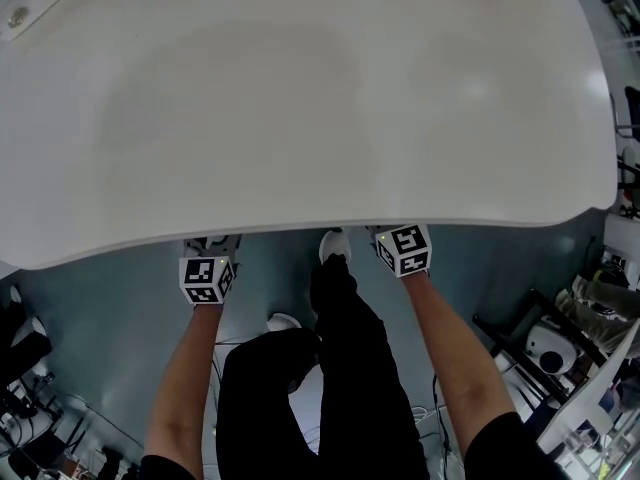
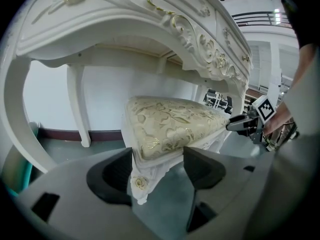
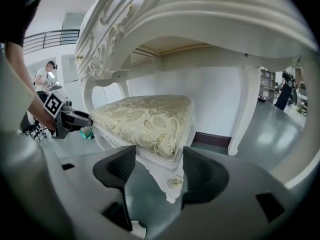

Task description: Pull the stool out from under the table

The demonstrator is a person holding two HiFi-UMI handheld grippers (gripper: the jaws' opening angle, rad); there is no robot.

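Between the left gripper's [image 2: 157, 166] dark grey, matte, rounded jaws stands one front corner of the stool [image 2: 170, 121]. It has a white carved leg with a small moulded rosette, under a padded seat of cream fabric woven with glossy gold leaves. These jaws stand wide. The leg is close by the left-hand one, with a gap at the other, and neither pad presses it. The right gripper [image 3: 159, 171] frames the opposite front corner, jaws also wide apart and unclamped, with the leg nearer the right-hand jaw. The stool sits tucked beneath the counter [image 3: 200, 14], its seat just under the apron. That counter is smooth white wood with curved legs and gilded scrollwork along its front. Seen from above, its plain, bow-edged top hides both sets of jaws. Behind lie a glossy grey-green floor [image 2: 100, 151] and a white wall [image 2: 110, 99].
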